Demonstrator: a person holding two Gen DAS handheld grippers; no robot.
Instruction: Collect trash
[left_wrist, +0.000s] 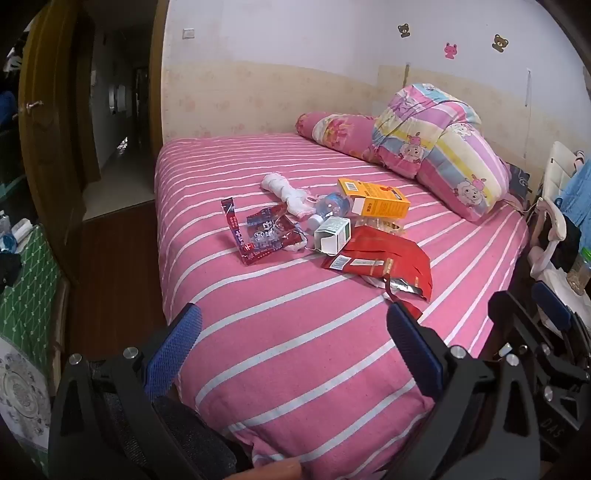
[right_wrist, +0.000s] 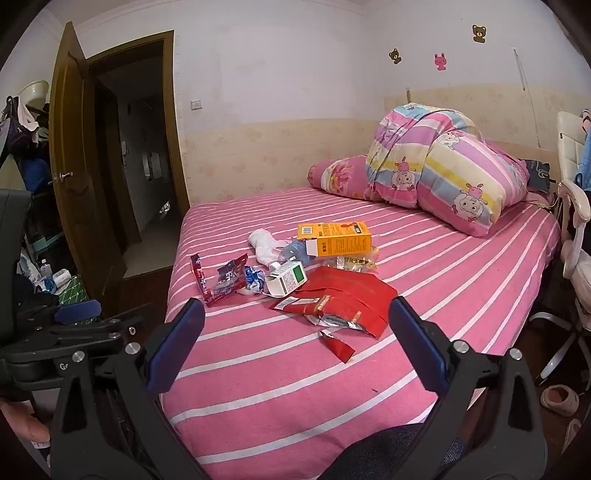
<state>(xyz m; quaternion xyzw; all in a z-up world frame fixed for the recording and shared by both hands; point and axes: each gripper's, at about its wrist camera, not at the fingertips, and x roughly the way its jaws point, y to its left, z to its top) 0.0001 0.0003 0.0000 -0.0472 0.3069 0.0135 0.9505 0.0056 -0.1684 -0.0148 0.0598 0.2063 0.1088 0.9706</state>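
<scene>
Trash lies in a heap on the pink striped bed (left_wrist: 295, 350) (right_wrist: 277, 369): an orange box (left_wrist: 376, 201) (right_wrist: 338, 238), a small white and green carton (left_wrist: 332, 234) (right_wrist: 288, 282), a large red foil bag (left_wrist: 384, 260) (right_wrist: 343, 302), a red and blue wrapper (left_wrist: 267, 234) (right_wrist: 227, 282), a plastic bottle (left_wrist: 330, 206) (right_wrist: 293, 253) and a crumpled white tissue (left_wrist: 286, 192) (right_wrist: 264, 245). My left gripper (left_wrist: 293, 349) is open and empty, short of the heap. My right gripper (right_wrist: 295, 347) is open and empty, just before the red bag.
A folded cartoon quilt (left_wrist: 443, 147) (right_wrist: 443, 166) and a pink pillow (left_wrist: 332, 129) lie at the bed's far right. An open wooden door (right_wrist: 74, 184) stands at left. A white chair (right_wrist: 572, 221) stands right of the bed. A green patterned cloth (left_wrist: 26, 288) covers furniture at left.
</scene>
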